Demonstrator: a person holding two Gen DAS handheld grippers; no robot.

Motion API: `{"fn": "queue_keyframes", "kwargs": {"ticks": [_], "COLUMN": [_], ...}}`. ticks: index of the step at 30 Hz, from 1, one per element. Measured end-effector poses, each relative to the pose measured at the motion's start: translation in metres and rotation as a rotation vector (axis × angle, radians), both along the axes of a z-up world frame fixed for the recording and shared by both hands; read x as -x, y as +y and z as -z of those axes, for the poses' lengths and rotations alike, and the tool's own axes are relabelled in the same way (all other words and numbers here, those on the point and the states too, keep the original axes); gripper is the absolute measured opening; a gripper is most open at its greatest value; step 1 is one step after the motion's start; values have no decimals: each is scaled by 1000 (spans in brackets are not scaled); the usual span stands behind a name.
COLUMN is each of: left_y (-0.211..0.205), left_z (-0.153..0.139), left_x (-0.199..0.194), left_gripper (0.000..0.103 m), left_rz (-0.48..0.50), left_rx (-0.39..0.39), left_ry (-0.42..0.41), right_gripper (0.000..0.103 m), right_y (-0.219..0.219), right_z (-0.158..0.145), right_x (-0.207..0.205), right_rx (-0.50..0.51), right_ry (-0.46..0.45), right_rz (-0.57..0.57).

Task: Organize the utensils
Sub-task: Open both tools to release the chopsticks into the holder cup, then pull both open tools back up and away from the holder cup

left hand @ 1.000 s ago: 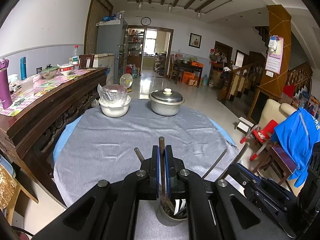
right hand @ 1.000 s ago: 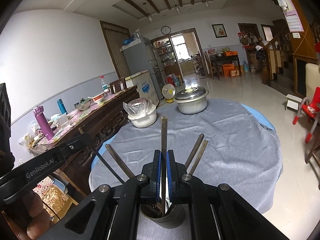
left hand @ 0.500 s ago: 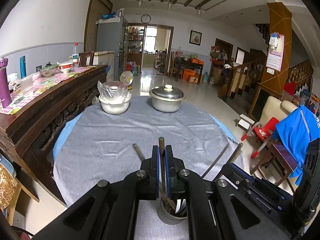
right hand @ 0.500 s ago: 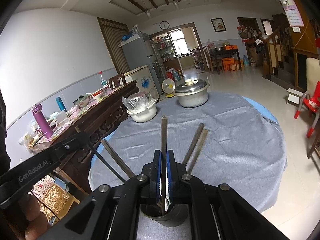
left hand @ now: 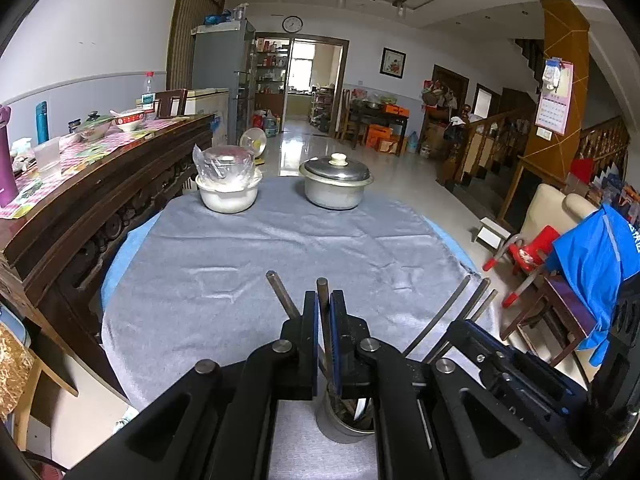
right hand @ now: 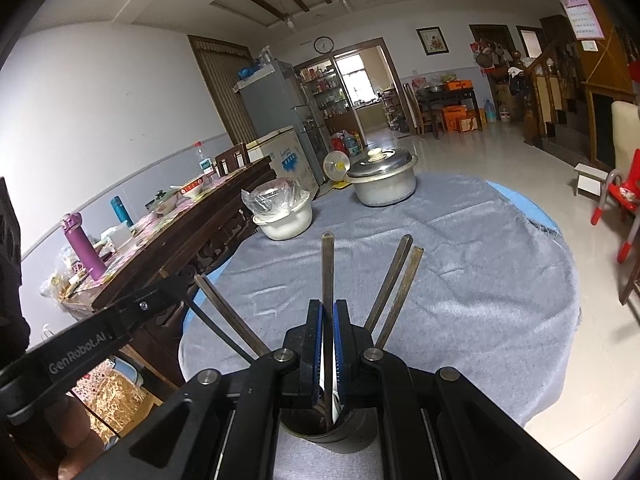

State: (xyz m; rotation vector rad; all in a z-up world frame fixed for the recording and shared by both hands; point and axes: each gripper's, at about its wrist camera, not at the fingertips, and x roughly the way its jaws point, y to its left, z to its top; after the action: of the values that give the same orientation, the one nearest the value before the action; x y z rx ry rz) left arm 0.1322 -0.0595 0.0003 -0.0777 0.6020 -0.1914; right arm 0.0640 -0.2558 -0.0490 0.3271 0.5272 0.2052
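Observation:
A metal cup (left hand: pixel 344 424) stands on the grey tablecloth (left hand: pixel 280 256) at the near edge and holds several dark chopsticks. My left gripper (left hand: pixel 324 300) is shut on one chopstick (left hand: pixel 322 289) that stands up out of the cup. My right gripper (right hand: pixel 327 312) is shut on another chopstick (right hand: pixel 327 264), upright, its lower end in the same cup (right hand: pixel 324 436). More chopsticks (right hand: pixel 394 280) lean out of the cup to both sides. The right gripper's body shows at lower right in the left wrist view (left hand: pixel 512 364).
A white bowl with a plastic-wrapped dish (left hand: pixel 228 184) and a lidded metal pot (left hand: pixel 335 184) stand at the table's far side. A dark wooden sideboard (left hand: pixel 100 192) with bottles and bowls runs along the left. A red chair (left hand: pixel 532 248) and blue cloth are at the right.
Both grippers stay shut on their chopsticks over the cup. The views have shifted only slightly, with the cup a little lower in both.

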Motion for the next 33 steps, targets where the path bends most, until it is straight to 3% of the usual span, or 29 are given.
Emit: {"fn": "queue_keyframes", "kwargs": {"ticks": [3,5,6,7,10,14,22,24,26,33], "left_y": [-1,-1,-1,0,2,5,18,22,25,38], "left_z": [-1,-2,-3,-4,-8,-11,-13,-13,-14,-20], "left_x": [-1,2,4,6,12,15,22,25,27,35], "left_gripper": [10,29,49,63,66,77,84,85,85,88], "left_rz": [-9,-16,-20,-31,-53,-78,-121,-124,-136,-163], "left_rx": [-22,-43,-50,-55,-81,-114,-140,-136,-134,-133], "left_ry": [-8,-25,-32,-46,-84,-100,-91,-86,-90,-101], "right_gripper": [7,7,7,7,9,24,30,42,48,48], "right_y": [-4,-7,-8,-9,-13,-15,-19,-19,-18,-10], "right_z": [0,1,1,0,-1,-3,-6,-8,-10,-20], "right_x": [0,0,1,2,4,7,14,17,23,37], "right_rx": [-33,-43,-43,-47,-65,-75,-83,-84,-77,-31], "right_ry": [-6,-9,-12,-15,-27,-40,-48,-53,-68,-69], "right_rz": [-5,-6,-2,1,-5,-5,-8,-9,-11,-21]}}
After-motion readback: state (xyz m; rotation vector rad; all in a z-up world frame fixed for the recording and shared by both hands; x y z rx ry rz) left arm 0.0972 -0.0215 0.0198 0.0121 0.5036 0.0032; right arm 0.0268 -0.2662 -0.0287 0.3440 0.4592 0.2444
